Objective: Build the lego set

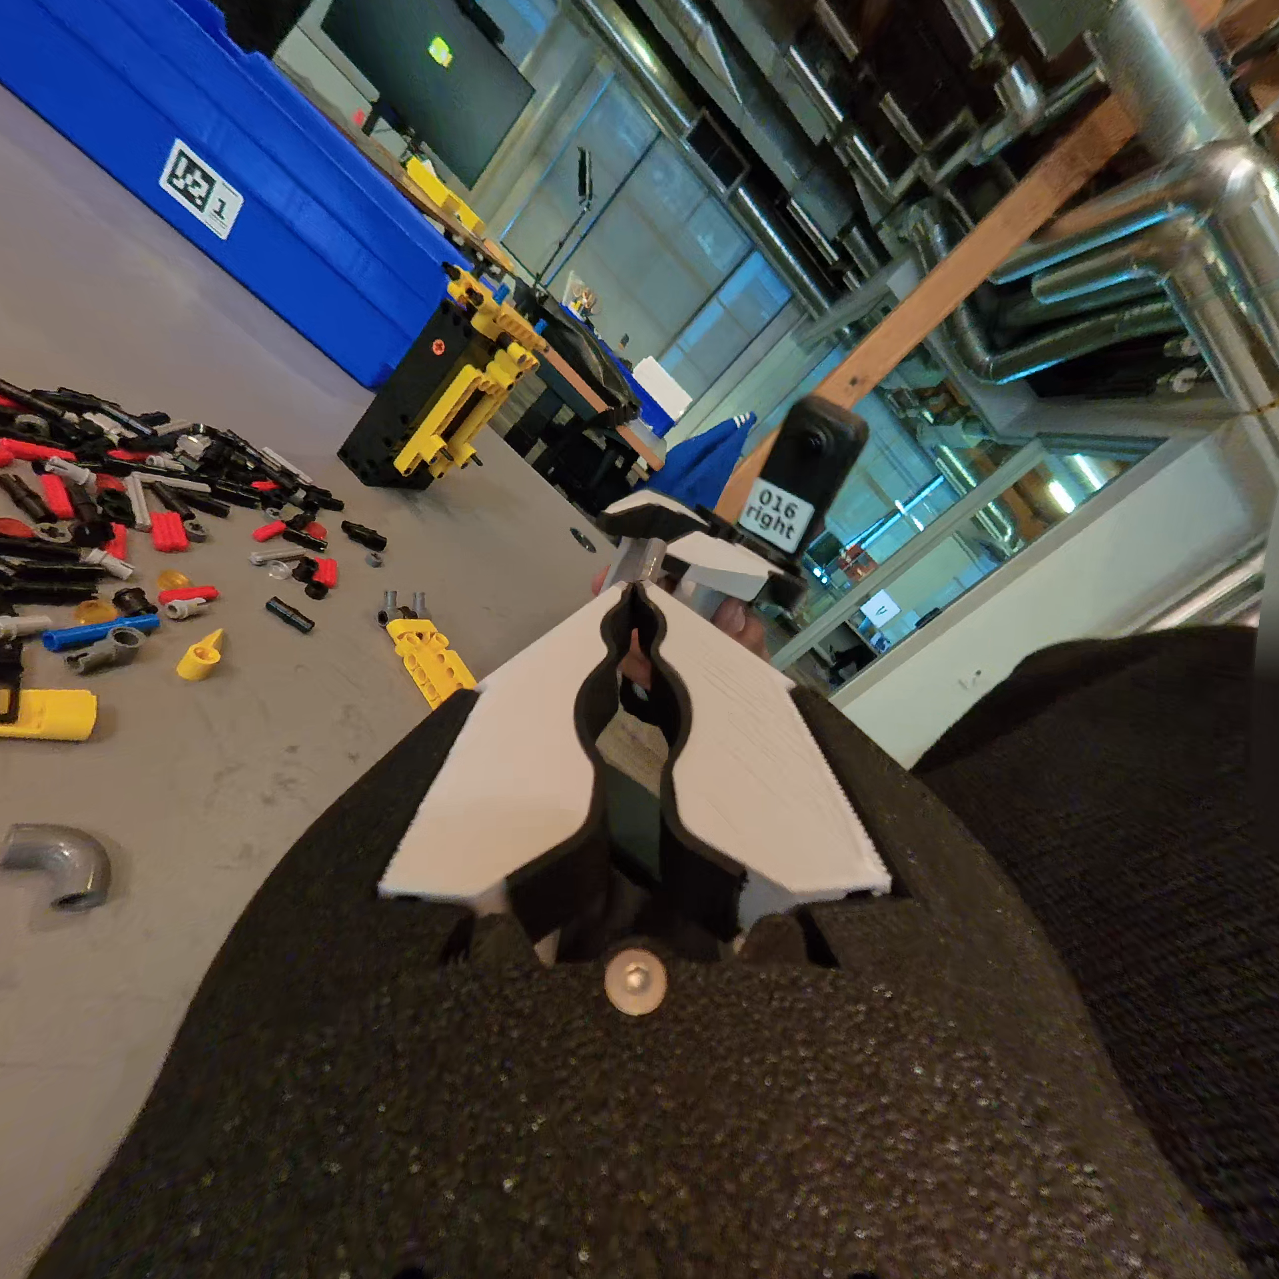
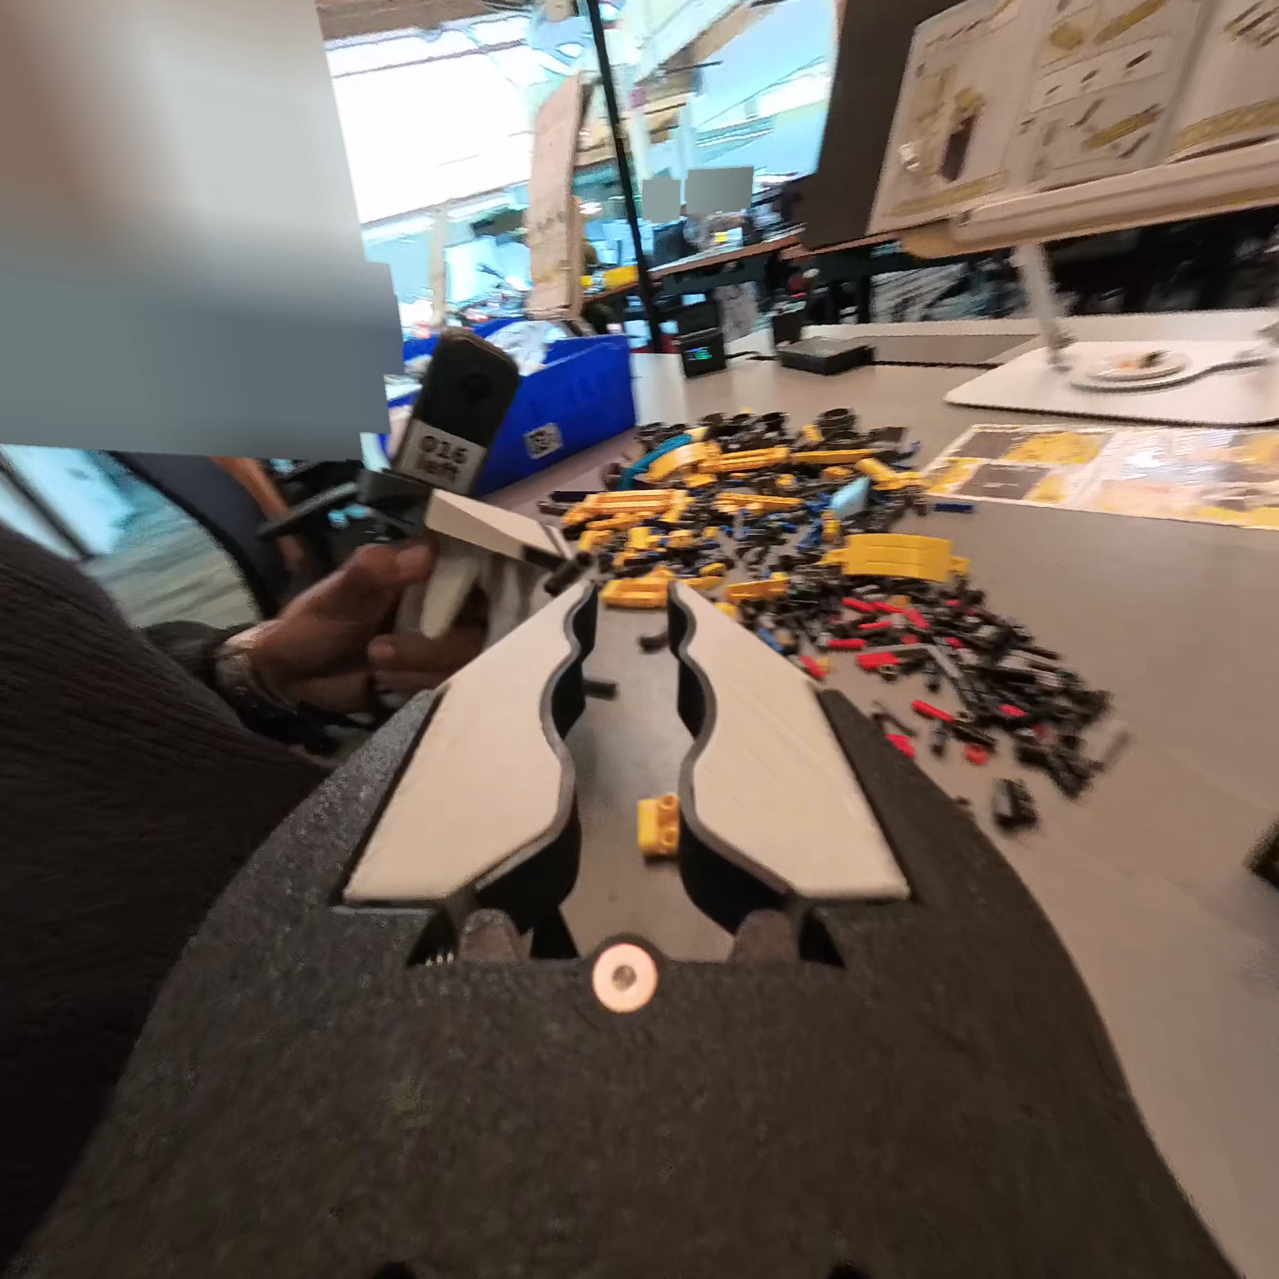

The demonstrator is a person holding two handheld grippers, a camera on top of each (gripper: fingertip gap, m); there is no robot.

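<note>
**Left gripper** (image 1: 631, 592): the jaws are drawn together, with the white fingers meeting at the tips in the middle of the left wrist view. In the right wrist view this gripper (image 2: 560, 554) appears at centre left, held by a hand (image 2: 332, 637). A short black pin (image 2: 566, 569) is pinched at its tip and sticks out toward the lower left. The pin cannot be made out in the left wrist view.

**Right gripper** (image 2: 635, 592): the jaws stand apart at a moderate gap, with nothing between them. The black pin lies just beside the tip of its left-hand finger. It is level with the fingertips and outside the gap (contact cannot be told). In the left wrist view the right gripper (image 1: 647, 554) sits immediately above the left gripper's tips.

**Surroundings**
- Grey table (image 1: 207, 796) below both tools.
- Heap of yellow, black and red building parts (image 2: 796, 554), centre right, beyond the right gripper.
- Small yellow brick (image 2: 659, 823) on the table, seen between the right gripper's fingers.
- Black and yellow assembly (image 1: 443, 401), upper centre left, beside a blue bin (image 1: 277, 173).
- Grey elbow piece (image 1: 62, 865) at the left edge.
- Instruction booklet (image 2: 1073, 90) on a stand, upper right.
</note>
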